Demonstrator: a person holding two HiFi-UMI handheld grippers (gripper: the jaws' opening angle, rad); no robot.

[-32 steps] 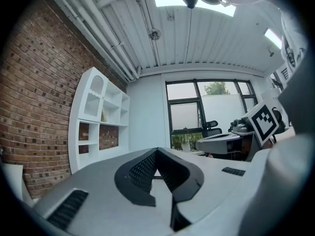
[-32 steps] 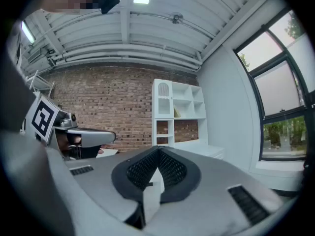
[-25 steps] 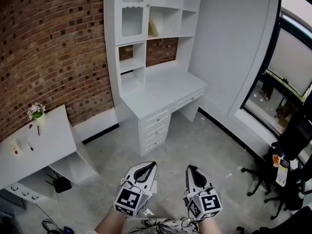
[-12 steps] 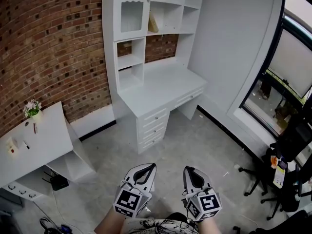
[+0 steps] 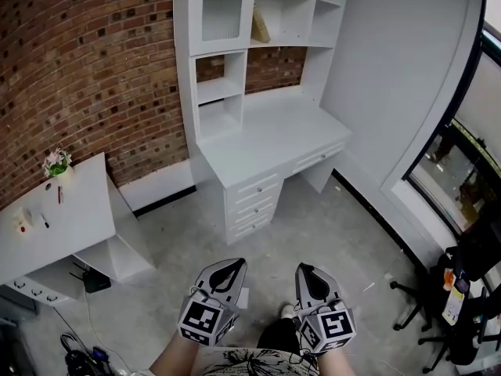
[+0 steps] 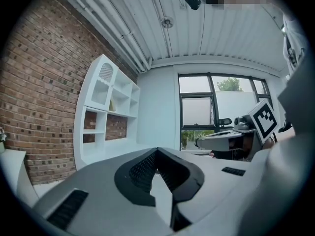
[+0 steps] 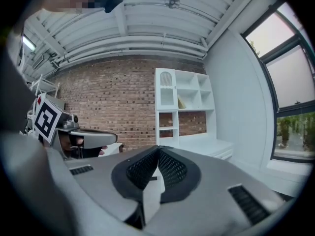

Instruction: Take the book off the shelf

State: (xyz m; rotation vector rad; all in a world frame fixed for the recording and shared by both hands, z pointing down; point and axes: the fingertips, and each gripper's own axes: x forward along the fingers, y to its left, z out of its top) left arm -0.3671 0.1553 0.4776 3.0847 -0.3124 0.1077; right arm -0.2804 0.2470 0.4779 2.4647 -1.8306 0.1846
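Where the book stands: the book leans tilted in an upper, middle compartment of the shelf, well apart from both grippers.
Shelf: white, against the brick wall, rising from the back of a white desk with drawers under it.
Left gripper: the left gripper is low in the head view, over the grey floor and close to the person's body; its jaws are pressed together at the tips with nothing between them.
Right gripper: the right gripper sits just beside the left one, also pointing toward the desk; its jaws are closed tight and empty.
Gripper views: both look past closed tips at the far shelf, where the book shows as a small pale shape.
Side table: a white side table at the left carries a small plant at its far corner.
Right edge: a black chair by the window.
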